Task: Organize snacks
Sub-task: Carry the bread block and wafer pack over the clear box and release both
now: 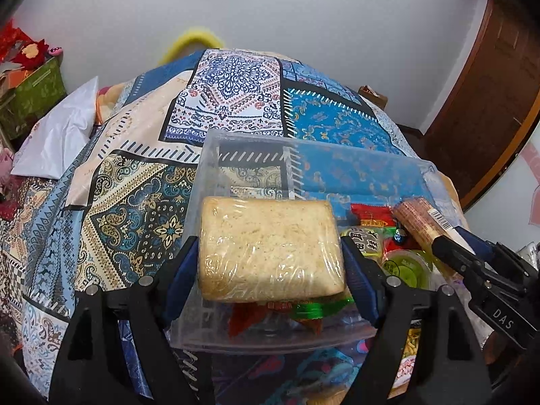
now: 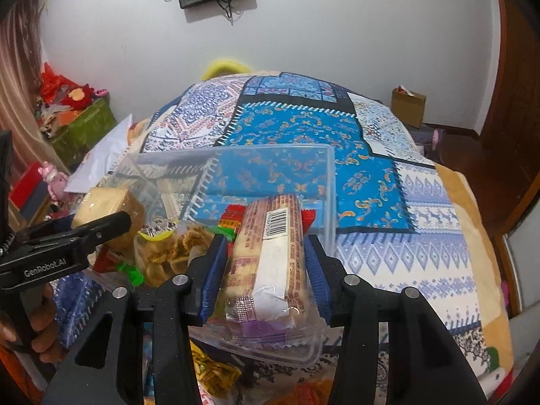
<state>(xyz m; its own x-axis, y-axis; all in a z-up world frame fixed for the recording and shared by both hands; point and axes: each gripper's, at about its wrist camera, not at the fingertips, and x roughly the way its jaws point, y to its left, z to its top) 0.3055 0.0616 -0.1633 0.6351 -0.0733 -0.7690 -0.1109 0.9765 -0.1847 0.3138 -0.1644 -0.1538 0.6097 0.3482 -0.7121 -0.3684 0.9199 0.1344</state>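
A patchwork bedspread (image 1: 141,182) covers the bed before you, under a white wall. Your left gripper (image 1: 270,263) is clamped on a plastic-wrapped bread block (image 1: 270,249), held above the clear plastic bin (image 1: 303,148). Your right gripper (image 2: 266,270) squeezes a long biscuit packet (image 2: 273,249) over the same bin (image 2: 270,155), where red and green snack packs (image 1: 398,236) already lie.
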